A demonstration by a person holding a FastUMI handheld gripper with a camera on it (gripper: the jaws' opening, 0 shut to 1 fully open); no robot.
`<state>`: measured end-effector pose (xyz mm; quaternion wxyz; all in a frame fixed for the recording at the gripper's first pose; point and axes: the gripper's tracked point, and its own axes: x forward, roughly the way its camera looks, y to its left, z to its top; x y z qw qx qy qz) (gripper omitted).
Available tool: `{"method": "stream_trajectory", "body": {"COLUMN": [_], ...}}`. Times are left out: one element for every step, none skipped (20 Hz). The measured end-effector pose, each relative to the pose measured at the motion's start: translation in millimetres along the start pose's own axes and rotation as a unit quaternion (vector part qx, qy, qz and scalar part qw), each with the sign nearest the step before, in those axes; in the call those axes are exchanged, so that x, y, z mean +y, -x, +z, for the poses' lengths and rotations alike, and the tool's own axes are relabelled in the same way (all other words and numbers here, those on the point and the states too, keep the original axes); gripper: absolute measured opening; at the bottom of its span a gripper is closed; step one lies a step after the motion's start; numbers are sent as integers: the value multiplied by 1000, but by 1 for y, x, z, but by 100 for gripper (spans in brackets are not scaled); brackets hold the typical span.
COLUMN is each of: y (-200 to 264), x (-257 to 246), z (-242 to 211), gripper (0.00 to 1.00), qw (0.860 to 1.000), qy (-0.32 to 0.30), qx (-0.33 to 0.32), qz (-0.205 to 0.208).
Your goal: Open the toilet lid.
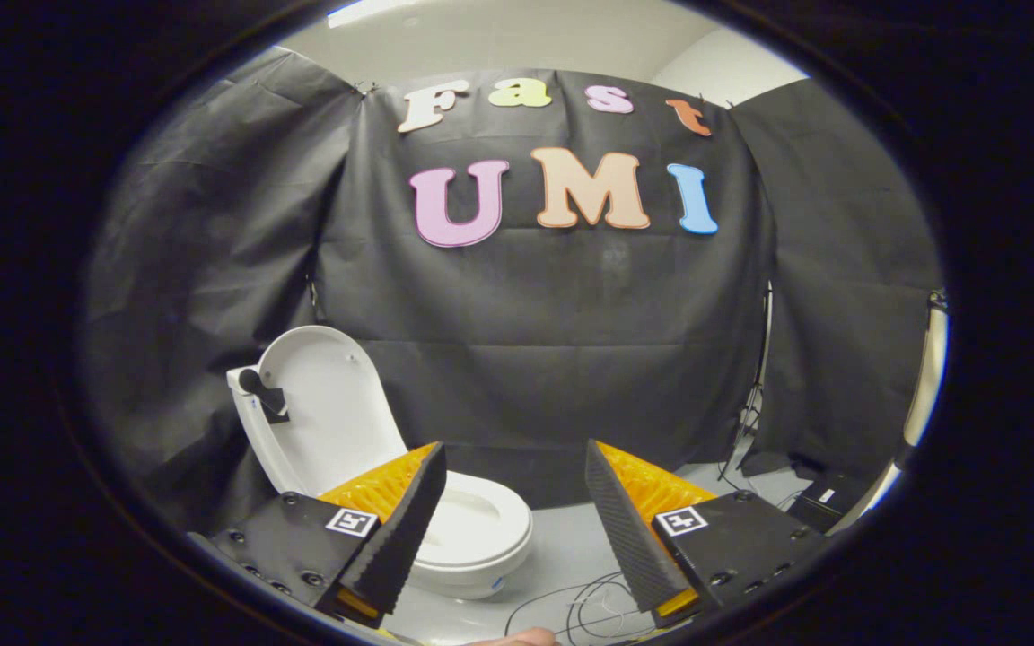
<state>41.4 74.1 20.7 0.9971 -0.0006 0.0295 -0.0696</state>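
Note:
The white toilet (481, 538) stands on the floor beyond my left finger, which covers part of its bowl. Its lid (328, 413) is raised upright and leans back against the tank (252, 422), so the seat ring and bowl opening lie exposed. My gripper (515, 520) is open, its two black-padded orange fingers (400, 529) wide apart with nothing between them. The fingers hang in the air nearer than the toilet and touch neither the lid nor the seat.
Black cloth walls close in the booth behind and on both sides. Thin cables (580, 606) lie looped on the grey floor between my fingers. A dark box (822, 502) sits on the floor by a stand's legs (746, 422), beyond the right finger.

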Motion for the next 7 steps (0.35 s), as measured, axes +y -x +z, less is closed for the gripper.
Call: {"method": "stream_trajectory", "body": {"y": [2, 4, 5, 6, 7, 7, 7], "x": [-4, -6, -8, -10, -11, -12, -12], "z": [1, 2, 3, 3, 0, -1, -3], "gripper": [97, 97, 97, 97, 97, 97, 97], "qw": [1000, 1000, 1000, 1000, 1000, 1000, 1000], "qy": [2, 2, 1, -2, -4, -3, -3], "qx": [-1, -5, -7, -6, -4, -4, -4], "qz": [-5, -7, -10, -11, -13, -13, -12]}}
